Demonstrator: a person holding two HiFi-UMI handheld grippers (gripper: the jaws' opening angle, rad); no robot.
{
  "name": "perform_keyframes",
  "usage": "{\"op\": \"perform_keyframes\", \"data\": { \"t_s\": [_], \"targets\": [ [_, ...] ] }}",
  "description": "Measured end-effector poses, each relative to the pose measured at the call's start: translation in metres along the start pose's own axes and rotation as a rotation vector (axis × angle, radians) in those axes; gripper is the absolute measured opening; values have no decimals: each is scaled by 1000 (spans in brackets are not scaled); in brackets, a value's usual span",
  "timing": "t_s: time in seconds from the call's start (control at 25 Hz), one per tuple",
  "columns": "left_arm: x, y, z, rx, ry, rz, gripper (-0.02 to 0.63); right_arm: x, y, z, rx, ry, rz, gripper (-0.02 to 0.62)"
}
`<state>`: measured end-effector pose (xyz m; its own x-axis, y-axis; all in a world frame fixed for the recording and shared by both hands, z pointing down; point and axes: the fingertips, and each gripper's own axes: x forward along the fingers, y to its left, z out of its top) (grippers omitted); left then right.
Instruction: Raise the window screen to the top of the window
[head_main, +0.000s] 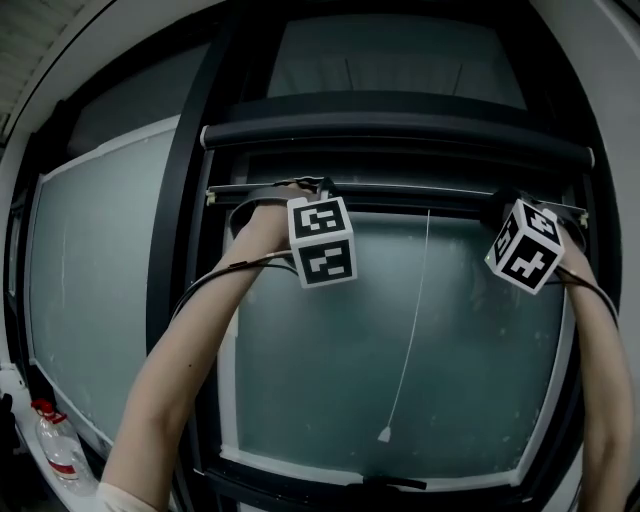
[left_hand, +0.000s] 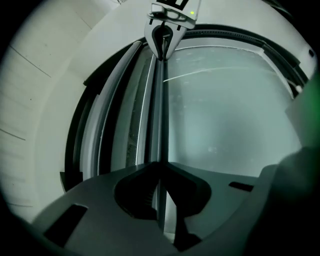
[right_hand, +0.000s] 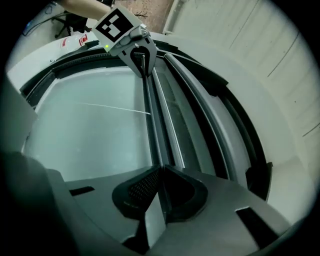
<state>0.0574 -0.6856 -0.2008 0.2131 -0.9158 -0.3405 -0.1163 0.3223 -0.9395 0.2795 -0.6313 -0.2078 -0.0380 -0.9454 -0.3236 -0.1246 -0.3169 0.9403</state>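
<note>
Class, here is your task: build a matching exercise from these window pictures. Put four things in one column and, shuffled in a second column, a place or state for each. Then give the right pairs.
Column one
1. left gripper
2. screen bar
3. pull cord
4. bottle

Column two
A. stands at the lower left
B. hangs down, thin and white
C. shut on the screen bar
D. runs level, high up

Pairs: 1-C, 2-D, 3-B, 4-A

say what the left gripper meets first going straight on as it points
The thin dark bottom bar of the window screen, clamped in the left gripper; beyond it probably the frosted glass pane, though depth is unclear.
</note>
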Motion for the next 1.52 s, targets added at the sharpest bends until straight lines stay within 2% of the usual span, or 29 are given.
{"op": "perform_keyframes", "data": {
  "t_s": [0.24, 0.36, 0.52, 0.72, 0.8, 0.92, 1.0, 1.12, 1.16, 1.2, 1.32, 1.4, 1.44, 1.52],
  "targets": [
    [15, 45, 1, 18, 10, 90, 20, 13, -47, 6, 25, 25, -53, 21],
    [21, 61, 1, 22, 30, 105, 20, 19, -62, 8, 49, 25, -88, 24],
    [26, 82, 3, 4, 3, 130, 20, 25, -84, 11, 82, 16, -138, 31],
    [29, 91, 3, 9, -10, 125, 20, 29, -93, 12, 104, 8, -170, 35],
    [31, 91, 3, -43, -14, 99, 20, 30, -94, 11, 121, 16, -176, 38],
    [30, 93, 3, -230, -59, 52, 26, 28, -95, 9, 185, 10, -196, 43],
    [26, 95, 1, -362, -126, 57, 40, 24, -98, 10, 299, -39, -235, 56],
    [16, 99, 1, -446, -264, 186, 49, 8, -94, 9, 532, -168, -296, 61],
    [12, 99, 2, -499, -314, 219, 60, 2, -88, 8, 608, -215, -291, 61],
    [7, 95, 3, -587, -357, 215, 63, -4, -80, 7, 679, -259, -277, 60],
    [-12, 63, 4, -948, -495, 122, 57, -20, -46, 0, 902, -365, -226, 60],
    [-32, 30, 3, -1178, -607, 117, 57, -31, -15, -9, 1112, -436, -182, 61],
    [-42, 8, 2, -1308, -664, 102, 57, -37, 5, -12, 1228, -480, -139, 60],
    [-63, -49, 1, -1626, -785, 33, 57, -48, 50, -15, 1433, -571, -27, 61]
  ]
}}
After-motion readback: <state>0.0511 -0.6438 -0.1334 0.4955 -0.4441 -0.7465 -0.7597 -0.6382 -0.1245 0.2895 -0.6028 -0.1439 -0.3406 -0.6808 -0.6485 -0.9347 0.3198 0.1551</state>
